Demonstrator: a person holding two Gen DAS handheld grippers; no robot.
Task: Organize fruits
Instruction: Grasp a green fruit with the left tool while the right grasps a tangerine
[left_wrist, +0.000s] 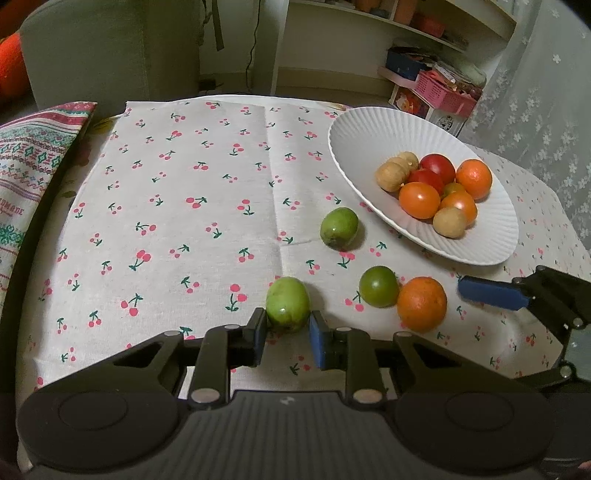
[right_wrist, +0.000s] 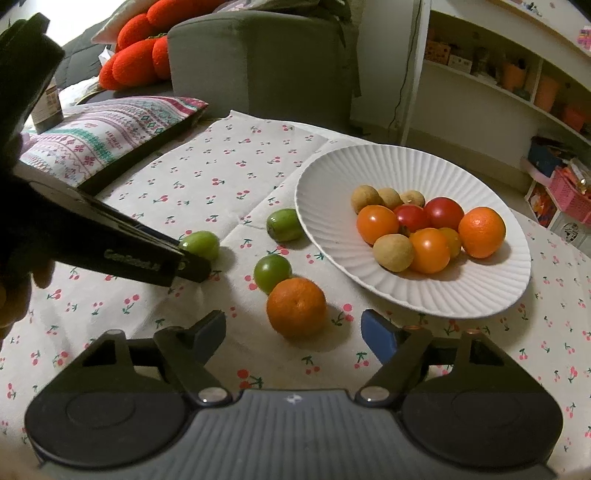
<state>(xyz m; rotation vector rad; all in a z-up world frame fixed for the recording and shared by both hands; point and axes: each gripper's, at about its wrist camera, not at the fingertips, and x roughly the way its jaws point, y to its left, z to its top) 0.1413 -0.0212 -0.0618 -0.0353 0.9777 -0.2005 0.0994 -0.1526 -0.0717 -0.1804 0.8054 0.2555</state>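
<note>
Left tool: the left tool (left_wrist: 288, 334) is squeezed tight on a green fruit (left_wrist: 287, 305), one blue pad on each side of it. The fruit sits on the cherry cloth (left_wrist: 192, 192) that covers the surface.
Right tool: the right tool (right_wrist: 293, 334) has its jaws apart, with nothing pinched. An orange mandarin (right_wrist: 296, 307) lies on the cloth just in front of the gap and the pads do not touch it.
Loose fruit near the tools: a round green tomato (right_wrist: 272, 272) touches the mandarin on its far side. A second green fruit (right_wrist: 285, 224) lies farther back, just beside the plate.
Count on the cloth: three green ones and one mandarin.
Plate: the white ridged plate (right_wrist: 406, 295) is farther back on the right. It holds a pile of fruit.
Count in the plate: one mandarin, two red tomatoes, two orange tomatoes, one small yellow-orange one half hidden, and four brown longans.
</note>
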